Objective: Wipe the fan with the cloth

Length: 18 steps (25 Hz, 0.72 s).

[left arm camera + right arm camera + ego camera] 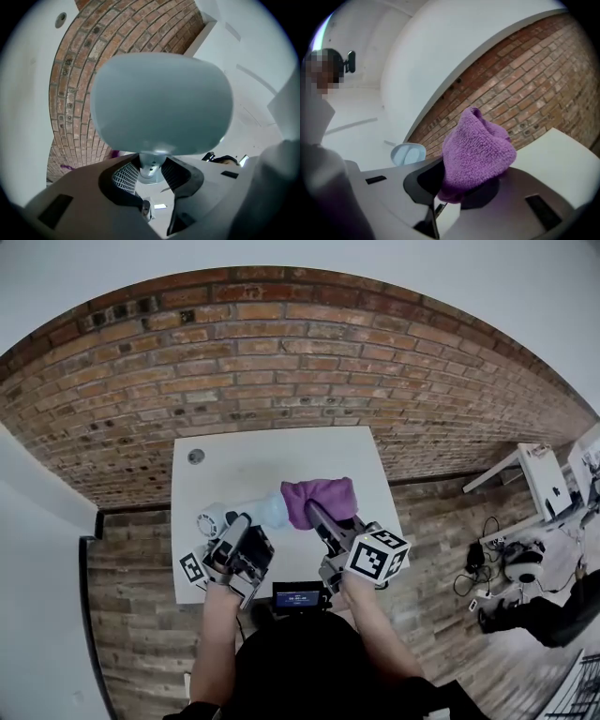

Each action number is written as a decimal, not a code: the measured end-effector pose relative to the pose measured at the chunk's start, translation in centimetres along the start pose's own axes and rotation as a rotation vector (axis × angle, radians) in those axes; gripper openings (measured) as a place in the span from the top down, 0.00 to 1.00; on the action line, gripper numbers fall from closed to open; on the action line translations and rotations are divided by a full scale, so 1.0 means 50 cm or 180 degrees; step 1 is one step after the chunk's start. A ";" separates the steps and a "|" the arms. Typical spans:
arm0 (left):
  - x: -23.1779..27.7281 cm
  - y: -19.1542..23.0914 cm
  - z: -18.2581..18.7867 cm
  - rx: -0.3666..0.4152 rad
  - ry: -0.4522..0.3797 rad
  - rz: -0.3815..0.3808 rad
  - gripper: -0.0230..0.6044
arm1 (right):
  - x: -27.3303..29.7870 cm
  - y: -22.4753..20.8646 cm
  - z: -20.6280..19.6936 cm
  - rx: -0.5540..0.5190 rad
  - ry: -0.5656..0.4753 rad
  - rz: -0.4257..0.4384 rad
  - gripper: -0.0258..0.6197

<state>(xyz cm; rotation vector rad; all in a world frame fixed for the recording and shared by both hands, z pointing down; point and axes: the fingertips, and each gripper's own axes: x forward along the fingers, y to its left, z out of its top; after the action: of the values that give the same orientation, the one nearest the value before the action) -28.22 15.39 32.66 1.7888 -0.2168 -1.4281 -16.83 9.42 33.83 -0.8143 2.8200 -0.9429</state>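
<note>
A small pale blue fan (267, 510) is held over the white table (234, 460), with a white round part at its left end. My left gripper (246, 529) is shut on the fan's narrow neck. In the left gripper view the fan's rounded blue body (161, 103) fills the middle, above the left gripper (152, 171). My right gripper (315, 514) is shut on a bunched purple cloth (321, 501), which lies against the fan's right end. In the right gripper view the cloth (476, 152) bulges out of the right gripper (459, 187), and the fan (408, 153) shows small at the left.
A round grommet hole (196, 457) sits at the table's far left. A small device with a lit screen (300, 597) is at the near edge. Brick-patterned floor surrounds the table. Another white table (539, 474), cables (483, 568) and a person (544, 615) are at the right.
</note>
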 end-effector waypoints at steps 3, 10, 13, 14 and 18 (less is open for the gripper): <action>-0.001 -0.004 -0.003 0.0040 0.0065 0.0050 0.72 | -0.031 -0.001 0.027 0.0165 -0.0191 -0.0019 0.86; 0.013 0.000 -0.018 0.0048 0.0206 0.0147 0.72 | -0.032 0.223 0.089 -0.0548 -0.0442 0.0793 0.86; 0.029 -0.008 -0.020 0.0060 0.0250 0.0134 0.72 | -0.015 0.212 0.067 -0.0485 -0.0431 0.0794 0.86; 0.029 -0.011 -0.020 0.0085 0.0277 0.0138 0.72 | -0.014 0.193 0.065 -0.0403 -0.0453 0.0746 0.86; 0.026 -0.012 -0.024 0.0163 0.0404 0.0188 0.72 | -0.010 0.093 0.033 -0.0138 -0.0364 0.0479 0.86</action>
<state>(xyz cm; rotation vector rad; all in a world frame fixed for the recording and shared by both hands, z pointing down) -26.94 15.59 31.35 1.8916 -0.2398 -1.2731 -18.20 11.92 29.76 -0.6278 2.7656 -0.7904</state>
